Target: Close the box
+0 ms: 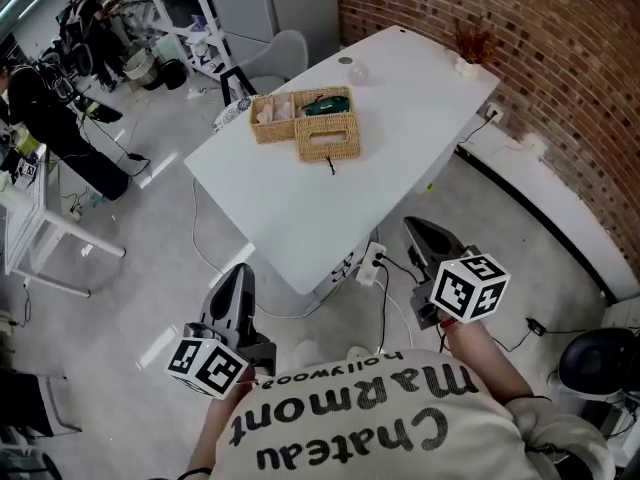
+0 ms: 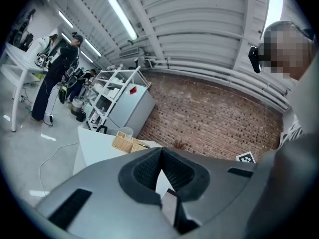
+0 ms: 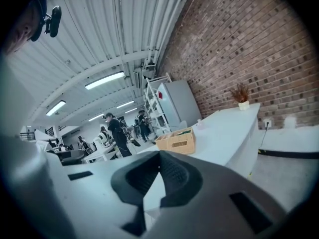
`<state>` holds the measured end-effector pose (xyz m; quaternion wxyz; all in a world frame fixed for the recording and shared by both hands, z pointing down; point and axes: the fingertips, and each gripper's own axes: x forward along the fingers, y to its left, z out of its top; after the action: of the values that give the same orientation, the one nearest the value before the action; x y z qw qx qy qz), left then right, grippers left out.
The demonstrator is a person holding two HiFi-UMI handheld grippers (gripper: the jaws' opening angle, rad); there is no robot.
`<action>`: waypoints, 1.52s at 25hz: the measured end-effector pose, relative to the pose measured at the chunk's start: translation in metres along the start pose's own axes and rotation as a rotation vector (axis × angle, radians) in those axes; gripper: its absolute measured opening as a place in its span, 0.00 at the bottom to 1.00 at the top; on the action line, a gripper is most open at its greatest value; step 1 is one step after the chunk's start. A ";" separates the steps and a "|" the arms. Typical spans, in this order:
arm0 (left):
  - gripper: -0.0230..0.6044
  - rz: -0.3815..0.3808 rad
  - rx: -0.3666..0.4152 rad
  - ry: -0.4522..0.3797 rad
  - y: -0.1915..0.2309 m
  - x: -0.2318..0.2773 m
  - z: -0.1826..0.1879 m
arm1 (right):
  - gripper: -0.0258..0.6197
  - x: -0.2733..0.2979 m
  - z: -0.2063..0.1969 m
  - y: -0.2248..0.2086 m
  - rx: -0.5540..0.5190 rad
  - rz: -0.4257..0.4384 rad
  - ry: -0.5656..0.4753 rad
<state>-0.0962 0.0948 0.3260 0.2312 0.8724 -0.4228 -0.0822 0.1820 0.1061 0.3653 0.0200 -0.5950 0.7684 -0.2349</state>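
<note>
On the white table (image 1: 290, 213), toward its far half, we note the wicker box (image 1: 290, 108). It is open on top, with a green item (image 1: 322, 106) inside and a woven piece (image 1: 328, 138) with a slot touching its near side. Over the floor (image 1: 150, 268), well short of the table, both claws point toward it. Left gripper (image 1: 239, 276): jaws together, nothing between them. Right gripper (image 1: 428, 234): jaws likewise pressed together, empty. Neither touches the box. A plant (image 1: 470, 50) stands at the far corner by the brick wall (image 1: 560, 88).
</note>
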 end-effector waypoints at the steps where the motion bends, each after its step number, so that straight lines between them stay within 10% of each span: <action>1: 0.04 0.006 -0.006 0.006 0.004 0.004 -0.001 | 0.04 0.005 -0.001 -0.004 0.002 -0.006 0.005; 38: 0.04 -0.155 -0.061 0.171 0.203 0.206 0.073 | 0.04 0.235 0.004 -0.038 0.100 -0.307 0.053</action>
<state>-0.1331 -0.1979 0.3685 0.2857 0.8989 -0.3300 -0.0379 0.1495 -0.1193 0.4349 -0.0068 -0.6971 0.6562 -0.2888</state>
